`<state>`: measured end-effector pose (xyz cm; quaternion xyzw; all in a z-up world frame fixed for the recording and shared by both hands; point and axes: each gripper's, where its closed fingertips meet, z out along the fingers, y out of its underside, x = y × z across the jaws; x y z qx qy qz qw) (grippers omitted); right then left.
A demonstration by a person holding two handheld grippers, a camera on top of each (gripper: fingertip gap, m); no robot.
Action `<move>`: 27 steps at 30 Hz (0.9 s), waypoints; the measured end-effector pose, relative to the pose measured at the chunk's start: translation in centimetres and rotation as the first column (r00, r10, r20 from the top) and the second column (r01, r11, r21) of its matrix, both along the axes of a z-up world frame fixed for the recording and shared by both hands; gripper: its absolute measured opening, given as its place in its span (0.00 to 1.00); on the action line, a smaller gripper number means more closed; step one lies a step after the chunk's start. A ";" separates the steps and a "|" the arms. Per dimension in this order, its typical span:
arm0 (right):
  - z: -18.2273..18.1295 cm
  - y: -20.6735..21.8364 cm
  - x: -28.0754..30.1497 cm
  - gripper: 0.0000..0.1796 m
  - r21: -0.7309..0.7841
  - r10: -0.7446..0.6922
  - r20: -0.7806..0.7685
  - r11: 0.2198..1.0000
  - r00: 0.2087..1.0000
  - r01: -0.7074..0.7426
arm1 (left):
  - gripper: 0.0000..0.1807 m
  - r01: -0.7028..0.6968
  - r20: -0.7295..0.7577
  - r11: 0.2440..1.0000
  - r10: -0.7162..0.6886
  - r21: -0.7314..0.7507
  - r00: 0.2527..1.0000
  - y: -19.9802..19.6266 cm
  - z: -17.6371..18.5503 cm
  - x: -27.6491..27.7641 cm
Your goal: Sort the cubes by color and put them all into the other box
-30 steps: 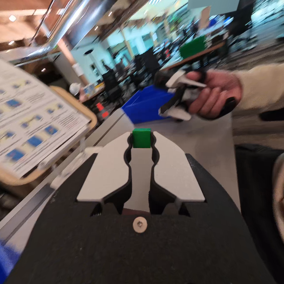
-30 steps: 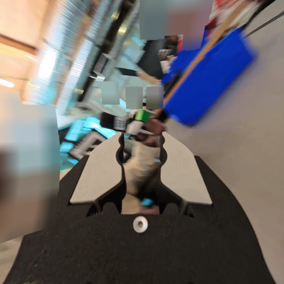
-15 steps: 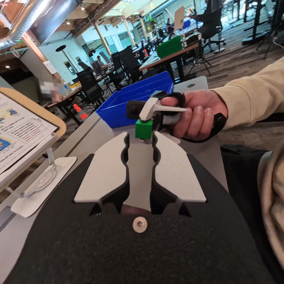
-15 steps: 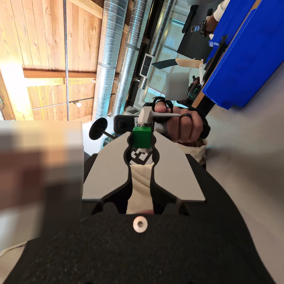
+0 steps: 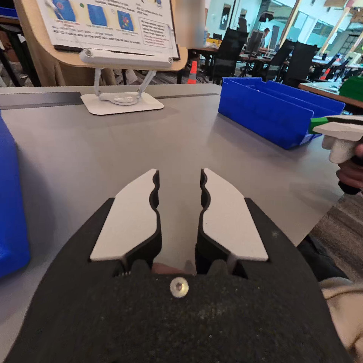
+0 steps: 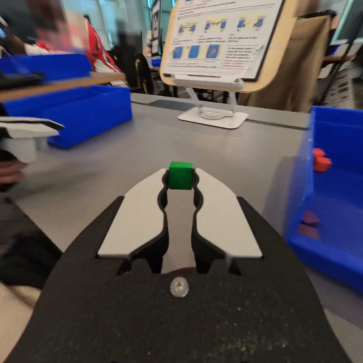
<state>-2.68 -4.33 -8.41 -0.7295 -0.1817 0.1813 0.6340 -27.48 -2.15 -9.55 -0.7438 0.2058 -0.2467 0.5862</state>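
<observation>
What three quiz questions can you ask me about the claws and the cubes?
1. True or false: the left claw is holding a cube.
2. What colour is the cube pinched in the right claw? A red, B green, C purple.
3. Fill in: in the right wrist view, the blue box on the right side holds cubes of two colours, ____ and ____.

Key
1. False: it is open, with only grey table between its fingers.
2. B.
3. Red and purple: the red cubes lie farther back and the purple cubes nearer.
</observation>
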 end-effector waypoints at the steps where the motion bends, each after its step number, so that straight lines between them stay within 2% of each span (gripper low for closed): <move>1: -0.5 0.0 0.3 0.12 -0.004 -0.016 0.046 1.000 0.999 0.016 | 0.22 0.008 -0.014 1.000 -0.008 0.004 1.000 0.0 -0.1 0.3; 3: -1.3 0.2 0.7 0.12 -0.025 -0.033 0.077 0.999 0.997 0.035 | 0.21 0.002 -0.050 0.999 -0.001 0.036 0.999 0.1 -0.1 0.6; 6: -1.1 0.3 0.8 0.12 -0.050 -0.013 0.027 0.999 1.000 0.015 | 0.20 -0.024 -0.135 0.995 0.037 0.097 0.990 0.4 -0.5 0.7; 9: 1.3 0.5 2.4 0.12 -0.003 -0.034 0.025 0.999 0.999 0.034 | 0.20 -0.018 -0.186 0.993 0.040 0.121 0.982 0.3 -0.7 1.0; 11: 4.7 2.2 6.6 0.12 0.073 -0.161 0.090 0.985 0.983 0.155 | 0.20 -0.021 -0.189 0.992 0.045 0.126 0.981 0.3 -0.7 0.9; 13: 5.8 5.5 11.5 0.12 -0.013 -0.245 0.195 0.967 0.950 0.253 | 0.20 -0.017 -0.175 0.995 0.034 0.099 0.984 0.3 -0.9 0.8; 16: 2.9 12.5 18.5 0.12 -0.277 -0.244 0.419 0.883 0.875 0.379 | 0.20 -0.005 -0.139 0.998 0.014 0.065 0.990 0.4 -0.9 0.7; 19: -3.3 17.9 22.7 0.12 -0.557 -0.080 0.574 0.691 0.815 0.460 | 0.19 0.001 -0.133 0.999 0.005 0.046 0.991 0.3 -1.0 0.5; 20: -4.9 19.1 23.5 0.13 -0.585 -0.017 0.630 0.648 0.776 0.488 | 0.19 -0.001 -0.142 0.999 0.007 0.048 0.990 0.4 -1.1 0.4; 22: -7.1 21.2 25.4 0.13 -0.558 0.085 0.755 0.604 0.651 0.569 | 0.19 -0.003 -0.159 0.998 0.012 0.055 0.987 0.3 -1.3 0.3; 24: -8.8 22.2 26.1 0.13 -0.570 0.153 0.786 0.553 0.599 0.607 | 0.19 0.002 -0.163 0.998 0.008 0.060 0.987 0.1 -1.3 0.2; 27: -9.2 23.3 27.8 0.13 -0.529 0.133 0.831 0.490 0.540 0.693 | 0.19 0.004 -0.171 0.998 0.007 0.068 0.985 -0.2 -1.3 0.0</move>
